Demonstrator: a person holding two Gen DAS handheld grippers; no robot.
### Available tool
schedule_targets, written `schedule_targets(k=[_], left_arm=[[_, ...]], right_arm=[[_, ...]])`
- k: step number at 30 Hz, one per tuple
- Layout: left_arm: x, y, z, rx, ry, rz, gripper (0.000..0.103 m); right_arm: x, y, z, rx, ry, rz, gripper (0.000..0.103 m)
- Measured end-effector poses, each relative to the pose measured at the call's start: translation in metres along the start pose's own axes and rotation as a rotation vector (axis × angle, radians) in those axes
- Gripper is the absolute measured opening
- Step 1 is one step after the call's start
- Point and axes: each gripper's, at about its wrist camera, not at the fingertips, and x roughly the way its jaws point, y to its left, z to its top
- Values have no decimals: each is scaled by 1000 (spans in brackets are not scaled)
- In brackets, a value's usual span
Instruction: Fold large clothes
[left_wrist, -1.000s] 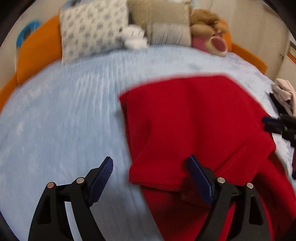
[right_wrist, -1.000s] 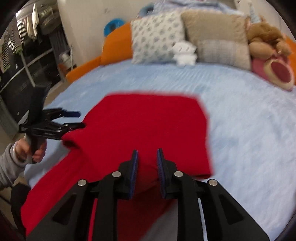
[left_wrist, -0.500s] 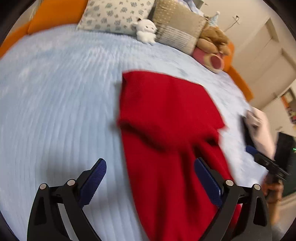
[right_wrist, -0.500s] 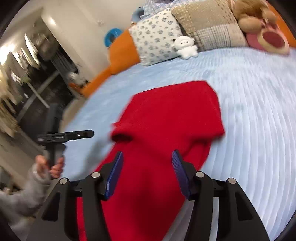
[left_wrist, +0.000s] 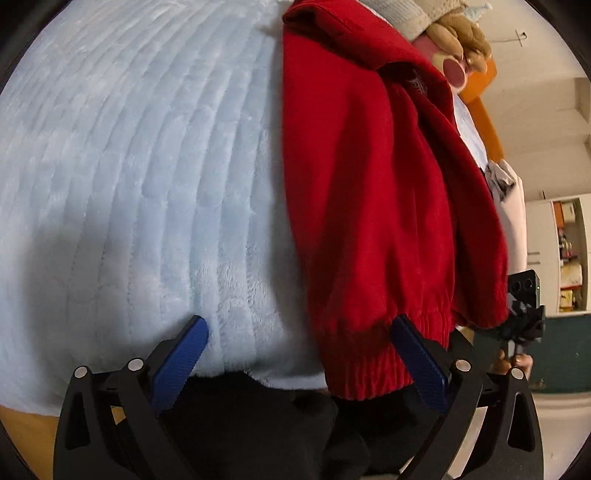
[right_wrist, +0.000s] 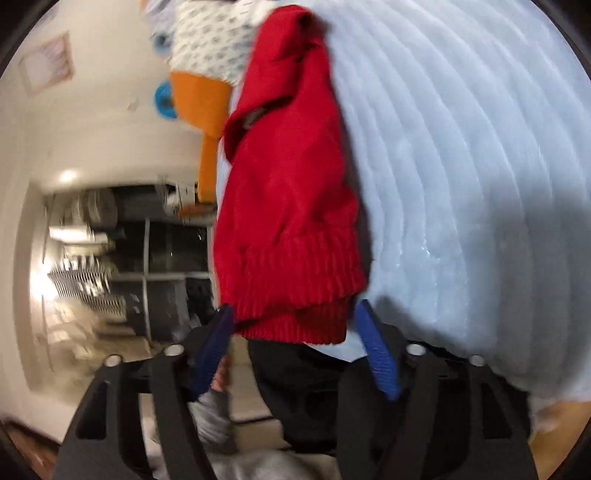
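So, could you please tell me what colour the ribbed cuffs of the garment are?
Red, like the rest of the garment; the ribbed cuffs show best in the right wrist view.

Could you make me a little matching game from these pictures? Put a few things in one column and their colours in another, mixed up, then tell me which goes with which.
Things:
1. garment
2. bed cover
3. bed frame edge
4. pads on the left claw

Colours:
A. orange
B. dark blue
C. red
D. pale blue

Pairs: 1-C, 2-D, 3-A, 4-B.

The garment lies on the bed cover, its ribbed hem toward both cameras. The right claw has the same dark blue pads.
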Motion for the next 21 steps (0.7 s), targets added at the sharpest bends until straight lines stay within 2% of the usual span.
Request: schedule_targets(k=[3, 6, 12, 15, 19, 21], left_arm=[[-2, 2, -10, -37, -60, -19, 100], [-4, 5, -25, -62, -115, -19, 100], [-2, -18, -50, 8, -217, 132, 100], [-9, -21, -58, -2, -247, 168, 100], [-19, -19, -70, -37, -238, 192, 100], [-23, -23, -78, -15, -240, 230, 100]], right_arm=[[20, 3, 3, 13, 36, -1, 76], [32, 8, 10, 33, 30, 10, 76], [39, 2, 14, 102, 12, 50, 76], [40, -1, 16, 141, -3, 72, 76], [42, -2, 15, 162, -24, 73, 75], [44, -1, 18, 161, -29, 61, 75]])
